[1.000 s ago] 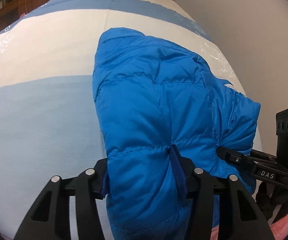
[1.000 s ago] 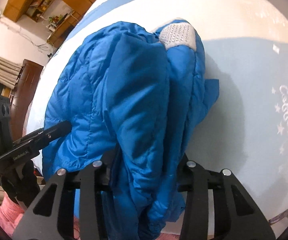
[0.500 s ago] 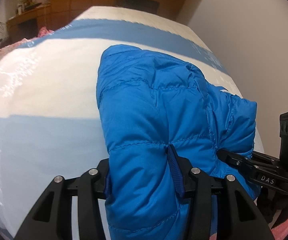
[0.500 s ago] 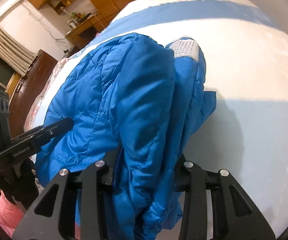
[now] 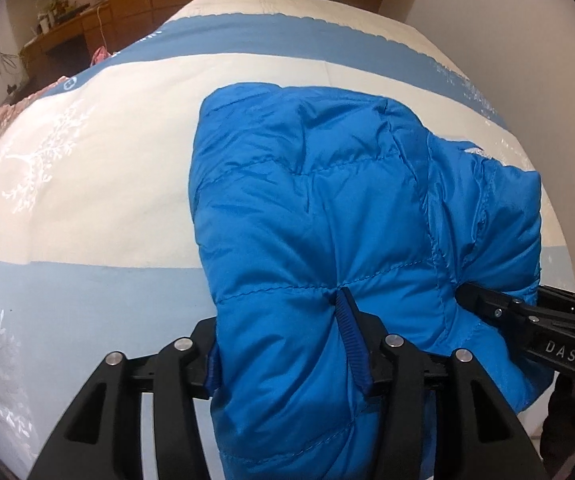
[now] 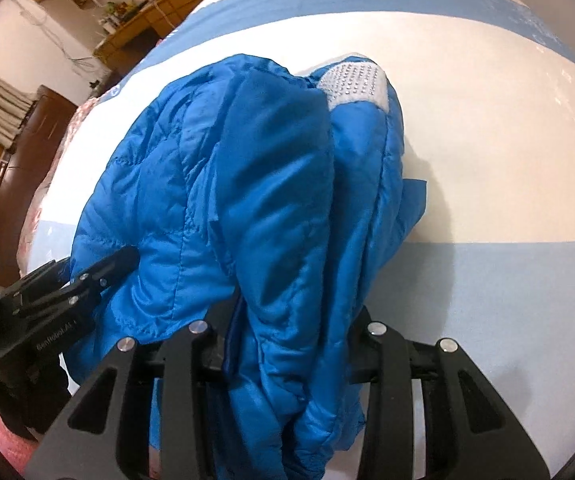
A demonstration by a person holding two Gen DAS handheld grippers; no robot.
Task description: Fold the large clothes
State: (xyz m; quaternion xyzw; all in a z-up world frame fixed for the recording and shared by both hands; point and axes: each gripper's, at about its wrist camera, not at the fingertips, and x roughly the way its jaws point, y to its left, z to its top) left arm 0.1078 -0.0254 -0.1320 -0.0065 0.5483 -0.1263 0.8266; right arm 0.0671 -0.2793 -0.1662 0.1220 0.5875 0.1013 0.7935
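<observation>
In the middle of both pictures, a puffy blue jacket point(image 5: 327, 220) is lying in a thick bundle on a big bed cover point(image 5: 87, 180) with white, light blue and darker blue stripes. The jacket is folded over on itself, with soft bumps and stitched lines across it.

At the bottom of the left wrist view, the left gripper point(image 5: 291, 360) is pinching the near edge of the jacket. Its two black fingers point(image 5: 383, 360) are pressing in on both sides of the blue cloth, and a dark blue strap point(image 5: 351, 344) is sitting right by the right-hand finger. At the lower right of this view, the other black tool is poking into the side of the jacket, with the letters "DAS" on it.

At the bottom of the right wrist view, the right gripper point(image 6: 287, 356) is also squeezing a fat fold of the jacket point(image 6: 247, 200) between its fingers point(image 6: 367, 356). The cloth is hanging down past the fingers toward the bottom of the frame. At the lower left, the left tool is reaching into the jacket's side. Near the top middle, a white patch with small dots point(image 6: 355, 84) is showing on the jacket.

At the upper left of both views, brown wooden furniture point(image 6: 127, 28) is standing past the bed. At the upper right of the left wrist view, a plain pale wall point(image 5: 507, 20) is showing.
</observation>
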